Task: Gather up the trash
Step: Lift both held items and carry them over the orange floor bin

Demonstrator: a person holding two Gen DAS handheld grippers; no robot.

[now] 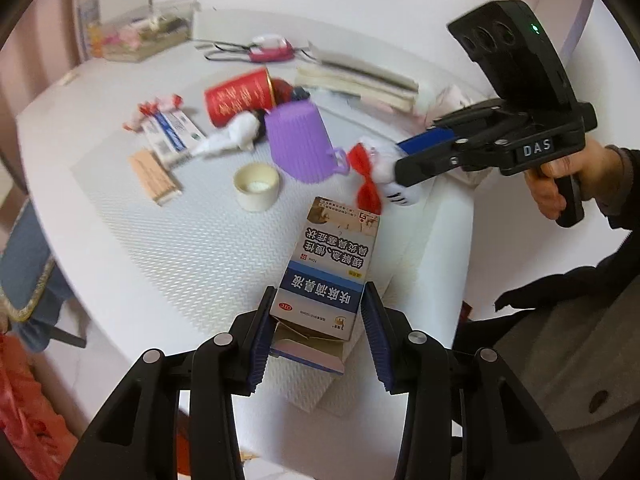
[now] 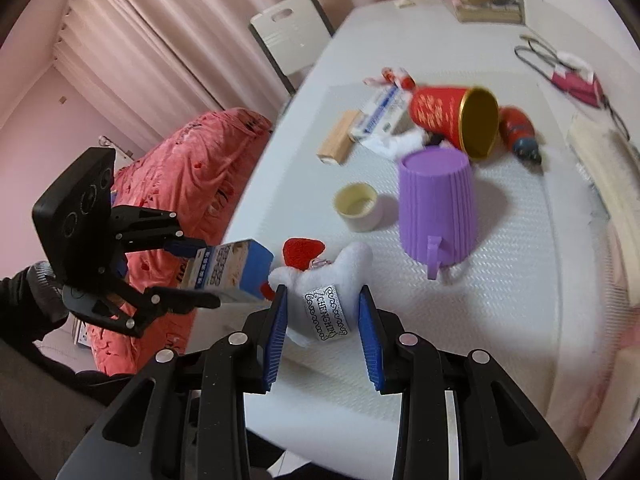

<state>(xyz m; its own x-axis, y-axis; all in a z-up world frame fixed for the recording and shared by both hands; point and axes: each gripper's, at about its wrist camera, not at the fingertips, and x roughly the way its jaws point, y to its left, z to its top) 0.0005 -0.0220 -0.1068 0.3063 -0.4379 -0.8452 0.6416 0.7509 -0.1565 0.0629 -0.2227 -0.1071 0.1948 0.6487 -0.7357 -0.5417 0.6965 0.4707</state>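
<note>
The white table (image 2: 500, 320) carries a textured mat (image 1: 168, 240) with the clutter gathered toward its far half, and a purple bin (image 2: 438, 196) stands upside down in the middle of it, its handle toward the near edge. Behind the bin lies a tipped red can (image 2: 448, 120), with a flat blue-and-white box (image 1: 170, 132), a tan box (image 1: 154, 178) and a roll of tape (image 1: 257, 186) beside them. Nearer the person, the left gripper (image 1: 316, 332) is clamped on a medicine carton (image 1: 328, 264), its blue pads pressed against the carton's two sides and its open flap hanging below, clear of the mat. The right gripper (image 2: 322, 320) is closed on a small white plush toy (image 2: 324, 292) with a red bow, also lifted off the table. Both pieces look secured, so the job now seems to be carrying them to wherever trash goes; since the bin is inverted, it would probably need righting first, or another container found. Each load is best kept level and apart, as carton and toy nearly touch in the right wrist view. The near table edge and the strip of bare mat in front of the bin offer free room; the far side is crowded.
</note>
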